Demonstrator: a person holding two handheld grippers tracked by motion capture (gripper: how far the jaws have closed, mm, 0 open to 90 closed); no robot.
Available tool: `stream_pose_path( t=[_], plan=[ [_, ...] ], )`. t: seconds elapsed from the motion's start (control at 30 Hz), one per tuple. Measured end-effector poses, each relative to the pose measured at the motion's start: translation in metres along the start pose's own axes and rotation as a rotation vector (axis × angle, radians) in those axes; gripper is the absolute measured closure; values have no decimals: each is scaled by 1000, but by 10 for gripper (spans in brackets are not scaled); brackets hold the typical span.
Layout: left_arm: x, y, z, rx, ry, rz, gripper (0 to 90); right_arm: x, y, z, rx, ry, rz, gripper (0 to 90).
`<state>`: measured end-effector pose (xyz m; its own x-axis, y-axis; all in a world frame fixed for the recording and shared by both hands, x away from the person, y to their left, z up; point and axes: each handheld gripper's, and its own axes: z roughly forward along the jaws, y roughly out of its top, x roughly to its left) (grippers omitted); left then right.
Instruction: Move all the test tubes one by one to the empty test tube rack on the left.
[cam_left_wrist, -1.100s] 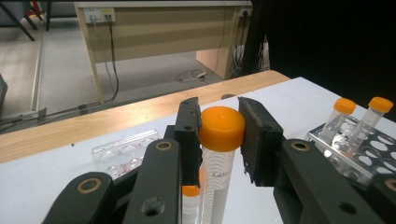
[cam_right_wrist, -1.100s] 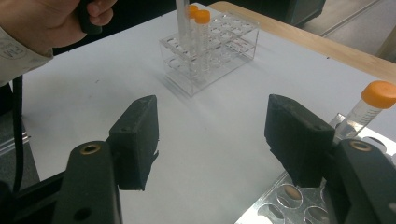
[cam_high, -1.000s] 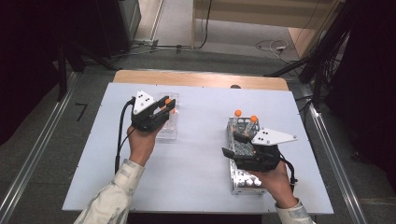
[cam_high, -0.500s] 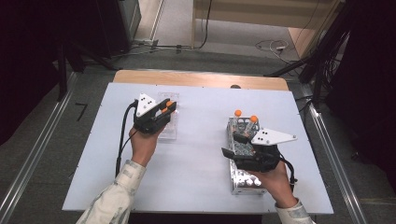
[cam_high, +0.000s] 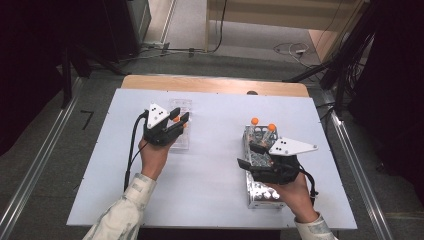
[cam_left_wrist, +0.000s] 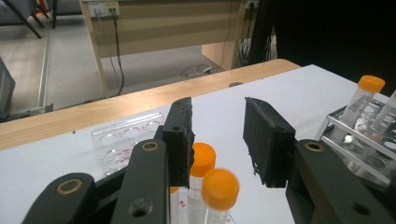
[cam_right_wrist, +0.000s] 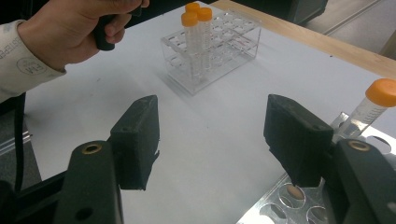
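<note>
Field notes, from my remote station. Landmark is the clear plastic tube rack (cam_high: 180, 127) on the white table (cam_high: 215, 200).

The clear rack holds two orange-capped tubes (cam_right_wrist: 196, 35), upright and side by side at the end of the rack nearest my left hand (cam_high: 152, 159). In the left gripper view their caps (cam_left_wrist: 212, 179) sit low between and just in front of the jaws. The remaining wells that I can see in the clear rack, toward the far wooden table edge (cam_left_wrist: 116, 105), are unfilled.

Left gripper (cam_high: 179, 120) hovers directly over the clear rack. Its jaws have just been opening; they now stand apart above the two caps, pads pressing on neither tube. Released, then.

Well apart from the clear rack, on the other side of the table, lies a metal tube rack (cam_high: 262, 187). At its far end stand two more orange-capped tubes (cam_high: 262, 126); in the right gripper view one of them (cam_right_wrist: 371, 107) rises beside the right-hand jaw. The near holes of the metal rack (cam_right_wrist: 294, 205) look vacant.

Right gripper (cam_high: 250, 155) rests over the metal rack, jaws spread wide with bare tabletop between them, pointing back toward the clear rack. Nothing grasped.
</note>
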<state>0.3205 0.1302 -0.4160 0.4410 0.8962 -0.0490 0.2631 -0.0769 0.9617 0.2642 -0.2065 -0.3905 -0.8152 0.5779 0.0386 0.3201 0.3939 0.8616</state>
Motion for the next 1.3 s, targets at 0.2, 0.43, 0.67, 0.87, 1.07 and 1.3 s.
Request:
stream_pose_path(
  t=[0.2,0.43,0.67,0.87,1.07,1.3],
  plan=[
    [-2,1,-2,1,-13,-7,579,0,0,0,1,-1,0,343],
    [-4,3,-5,20,-17,-38,389,-2,-1,-1,0,-6,4,342],
    [-8,2,-11,40,-14,-45,264,-8,-4,-2,2,-25,22,334],
    [-10,-1,-17,40,-25,-57,230,-16,-6,-4,-1,-49,39,328],
    [-10,-5,-23,46,-39,-56,219,-26,-10,-4,4,-83,62,281],
    [-14,-7,-32,21,-45,-66,203,-37,-15,-6,0,-133,79,238]
  ],
)
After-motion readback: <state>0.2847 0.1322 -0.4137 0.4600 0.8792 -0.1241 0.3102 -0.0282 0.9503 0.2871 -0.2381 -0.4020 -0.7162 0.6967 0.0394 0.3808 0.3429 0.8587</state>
